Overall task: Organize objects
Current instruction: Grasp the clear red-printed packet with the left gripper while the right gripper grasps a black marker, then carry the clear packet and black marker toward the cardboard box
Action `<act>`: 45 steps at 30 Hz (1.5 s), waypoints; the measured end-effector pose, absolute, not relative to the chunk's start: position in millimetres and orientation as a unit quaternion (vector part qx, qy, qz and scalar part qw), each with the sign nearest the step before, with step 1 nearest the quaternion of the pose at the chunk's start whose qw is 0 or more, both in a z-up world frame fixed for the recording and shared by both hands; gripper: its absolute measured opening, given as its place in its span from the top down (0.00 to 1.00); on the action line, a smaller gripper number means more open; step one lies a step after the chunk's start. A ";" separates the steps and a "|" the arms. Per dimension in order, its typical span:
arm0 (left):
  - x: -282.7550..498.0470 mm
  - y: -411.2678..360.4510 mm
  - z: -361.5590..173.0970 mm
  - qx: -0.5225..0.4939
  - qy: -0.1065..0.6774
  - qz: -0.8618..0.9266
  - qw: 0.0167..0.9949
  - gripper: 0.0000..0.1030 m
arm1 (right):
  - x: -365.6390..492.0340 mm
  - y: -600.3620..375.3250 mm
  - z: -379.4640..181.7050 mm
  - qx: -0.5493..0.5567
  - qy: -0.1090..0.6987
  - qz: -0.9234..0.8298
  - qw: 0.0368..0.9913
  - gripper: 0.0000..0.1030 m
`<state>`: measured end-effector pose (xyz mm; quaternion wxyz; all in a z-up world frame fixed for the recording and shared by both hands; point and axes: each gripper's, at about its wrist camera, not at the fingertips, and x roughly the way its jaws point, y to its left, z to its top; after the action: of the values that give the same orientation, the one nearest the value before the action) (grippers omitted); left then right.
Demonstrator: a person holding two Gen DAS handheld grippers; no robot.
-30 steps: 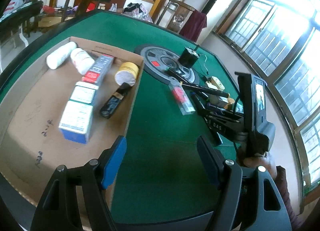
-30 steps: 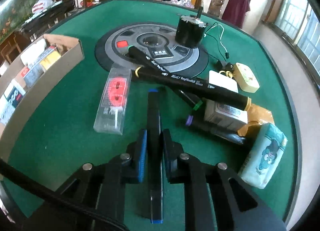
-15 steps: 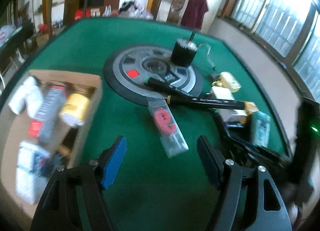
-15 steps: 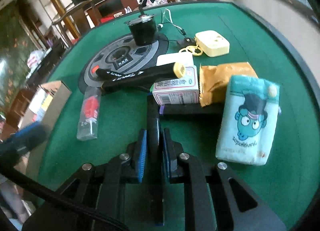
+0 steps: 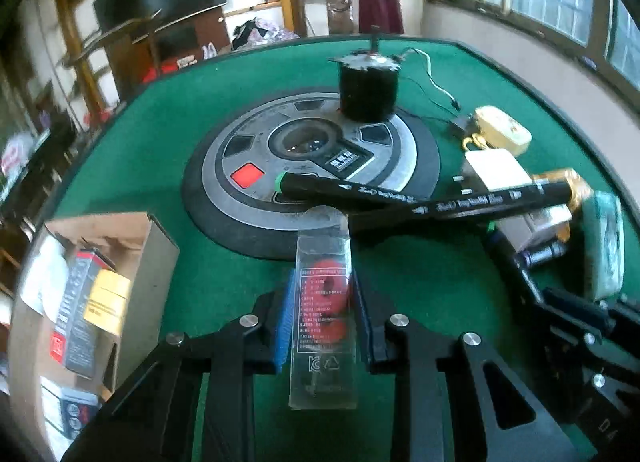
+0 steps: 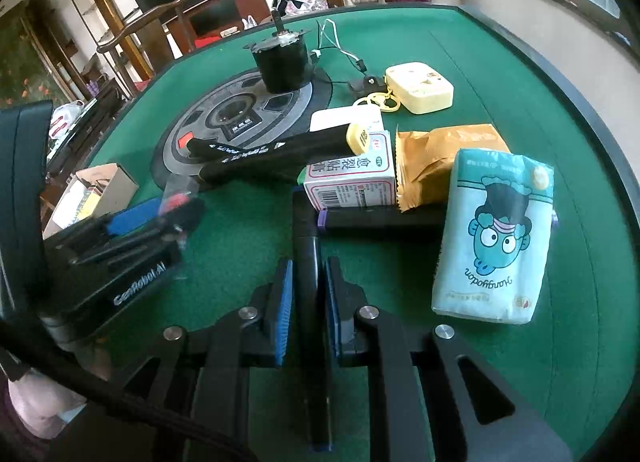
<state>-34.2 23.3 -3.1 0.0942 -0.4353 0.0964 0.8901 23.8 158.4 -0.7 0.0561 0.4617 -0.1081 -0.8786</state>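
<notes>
left gripper (image 5: 322, 318): jaws closing around clear packet (image 5: 323, 326), apparently touched | right gripper (image 6: 307, 302): clamped on black marker (image 6: 308, 262) | counter (image 6: 460, 41): green

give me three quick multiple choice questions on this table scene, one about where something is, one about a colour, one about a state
1. Where does the black motor stand?
A. on the round grey disc
B. in the cardboard box
C. on the tissue pack

2. What colour is the table felt?
A. blue
B. green
C. red

3. What is between the fingers of the left claw?
A. nothing
B. a yellow tin
C. a clear packet with red parts

Answers: 1 A, the motor sits on the disc's far edge. 2 B, the felt is green all over. 3 C, the clear packet lies between the closing blue pads.
</notes>
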 end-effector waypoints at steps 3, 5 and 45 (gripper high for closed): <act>-30.0 18.9 0.5 -0.444 0.079 0.886 0.110 0.78 | 23.7 156.3 -0.4 0.459 -0.095 -0.882 0.054 0.88; -25.0 13.3 6.4 -0.443 0.060 0.886 0.120 0.78 | 23.1 156.9 -0.8 0.455 -0.095 -0.883 0.056 0.88; 23.6 -273.5 32.5 -0.416 -0.104 0.902 0.043 0.77 | -0.3 -67.1 50.2 0.485 -0.249 -0.771 0.330 0.88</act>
<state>23.6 -273.5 32.5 0.0434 -0.4157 -0.1044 0.9024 -0.3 -67.1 50.2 0.3297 0.4848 -0.2491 -0.7709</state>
